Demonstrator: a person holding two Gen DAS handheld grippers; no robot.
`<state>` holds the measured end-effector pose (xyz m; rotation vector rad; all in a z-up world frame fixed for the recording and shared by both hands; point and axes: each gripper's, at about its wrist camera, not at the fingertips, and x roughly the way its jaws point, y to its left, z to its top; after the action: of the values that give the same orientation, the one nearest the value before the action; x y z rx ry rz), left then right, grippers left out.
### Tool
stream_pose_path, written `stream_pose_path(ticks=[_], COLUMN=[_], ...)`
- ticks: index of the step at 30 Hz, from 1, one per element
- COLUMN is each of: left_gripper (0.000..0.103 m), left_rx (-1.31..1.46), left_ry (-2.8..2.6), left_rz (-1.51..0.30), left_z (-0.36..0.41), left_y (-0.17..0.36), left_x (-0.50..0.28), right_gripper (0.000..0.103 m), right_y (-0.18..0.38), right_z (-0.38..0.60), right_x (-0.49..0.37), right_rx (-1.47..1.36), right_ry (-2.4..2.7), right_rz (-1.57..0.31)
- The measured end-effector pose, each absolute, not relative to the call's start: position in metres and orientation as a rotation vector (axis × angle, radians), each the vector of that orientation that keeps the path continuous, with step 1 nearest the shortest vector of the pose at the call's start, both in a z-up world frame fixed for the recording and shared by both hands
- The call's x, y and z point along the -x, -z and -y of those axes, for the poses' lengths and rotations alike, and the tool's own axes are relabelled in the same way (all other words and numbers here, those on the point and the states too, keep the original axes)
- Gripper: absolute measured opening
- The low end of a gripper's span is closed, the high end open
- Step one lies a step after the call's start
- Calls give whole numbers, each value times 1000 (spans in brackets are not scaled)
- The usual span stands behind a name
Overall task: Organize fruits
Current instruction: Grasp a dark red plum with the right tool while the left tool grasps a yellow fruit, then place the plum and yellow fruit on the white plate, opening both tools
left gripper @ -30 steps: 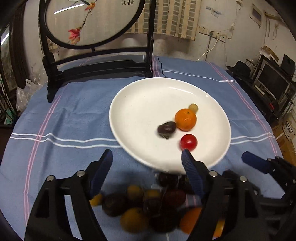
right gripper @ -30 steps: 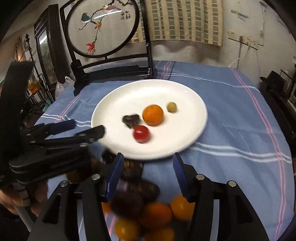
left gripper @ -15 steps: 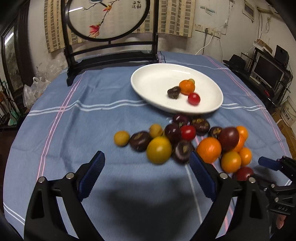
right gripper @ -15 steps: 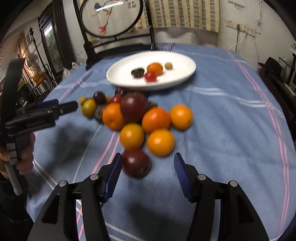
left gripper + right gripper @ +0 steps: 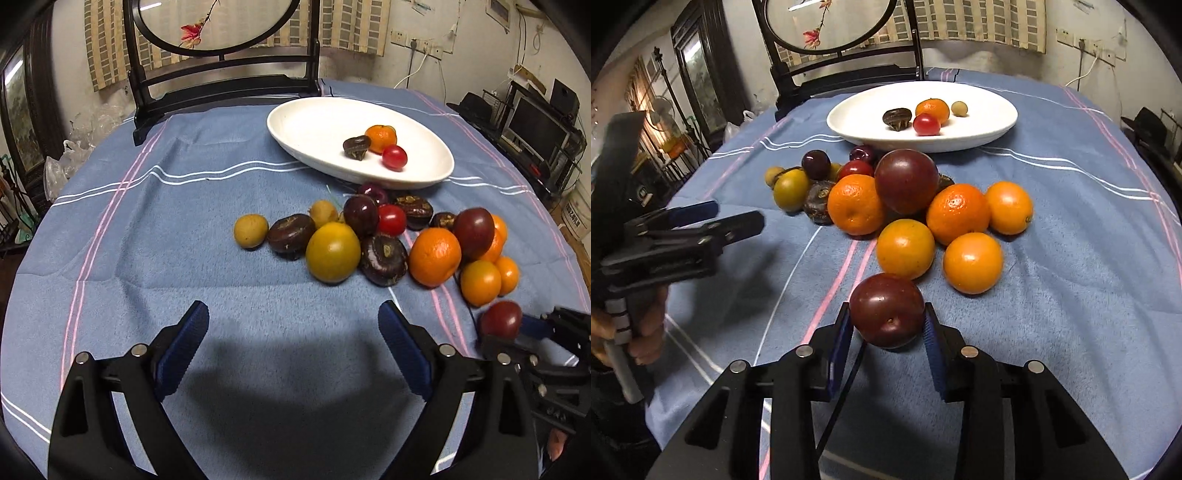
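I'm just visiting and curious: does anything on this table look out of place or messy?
Yes. Most of the fruit lies in a loose heap straight on the blue cloth, while the white plate behind it holds only four small pieces. Nothing looks spilled or damaged.

a lived-in home room: cloth-covered table (image 5: 184, 221), carved wooden chair (image 5: 221, 74), cluttered desk with monitor (image 5: 535, 127)

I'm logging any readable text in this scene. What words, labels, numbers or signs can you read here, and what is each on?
None can be read.
Box on the floor at the right edge: dark printing, too blurred to read.
Round painted screen behind the table: small dark marks by the blossoms, not legible.
Fruit, white plate and both grippers: no lettering visible.
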<state>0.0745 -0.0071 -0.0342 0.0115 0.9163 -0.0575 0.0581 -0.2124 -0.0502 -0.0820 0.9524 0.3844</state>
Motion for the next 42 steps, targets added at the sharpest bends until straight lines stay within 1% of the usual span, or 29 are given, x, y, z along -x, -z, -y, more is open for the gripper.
stream_pose_path(ticks=[1,2,3,4,5,6,8,11,14,16,17,21,27,30,33,35,37,42], left_gripper=[90,87,80,75,66,62,59,54,53,38,35,35,34,35,35,35,35,35], left_rx=[-11,-9,-4,4,10,25,51,29,13,18,17,-2,-8,-5,-9,-5,3,-11], left_ry=[61,71,84,103,113,122,128,107,94,119,135,163,231,244,221,205,184,143], left_rz=[-922,-934,-942,-958,-974,-1003,-1034,-1030,-1029,-1020,-1017,-1010,-888,-829,-807,-820,-863,-939], left_z=[8,9,10,11,12,13,14,20,23,26,28,28,27,31,39,43,47,55], left_y=[35,36,37,40,42,46,52,54,54,53,52,46,-3,-25,-33,-31,-21,6], left_x=[-78,-83,-87,-92,-95,-102,-110,-118,-126,-128,-127,-115,-88,-95,-124,-145,-170,-211], right_gripper=[38,38,38,38,38,38,38,38,38,38,38,38,38,38,38,38,38,38], right_y=[49,48,47,47,46,46,45,44,43,44,44,38,1,-24,-39,-39,-31,0], right_z=[214,216,218,219,221,222,224,227,228,228,228,229,233,231,226,219,210,197], right_x=[-56,-54,-53,-52,-51,-51,-48,-45,-45,-45,-46,-45,-56,-77,-109,-136,-164,-205], right_rx=[77,71,66,63,58,55,52,45,39,39,39,32,29,37,13,21,42,93], right_ry=[-393,-400,-407,-411,-415,-418,-424,-436,-442,-441,-440,-450,-445,-406,-387,-370,-359,-297], right_rz=[-949,-946,-946,-945,-944,-943,-940,-934,-931,-931,-933,-916,-801,-722,-683,-689,-742,-860])
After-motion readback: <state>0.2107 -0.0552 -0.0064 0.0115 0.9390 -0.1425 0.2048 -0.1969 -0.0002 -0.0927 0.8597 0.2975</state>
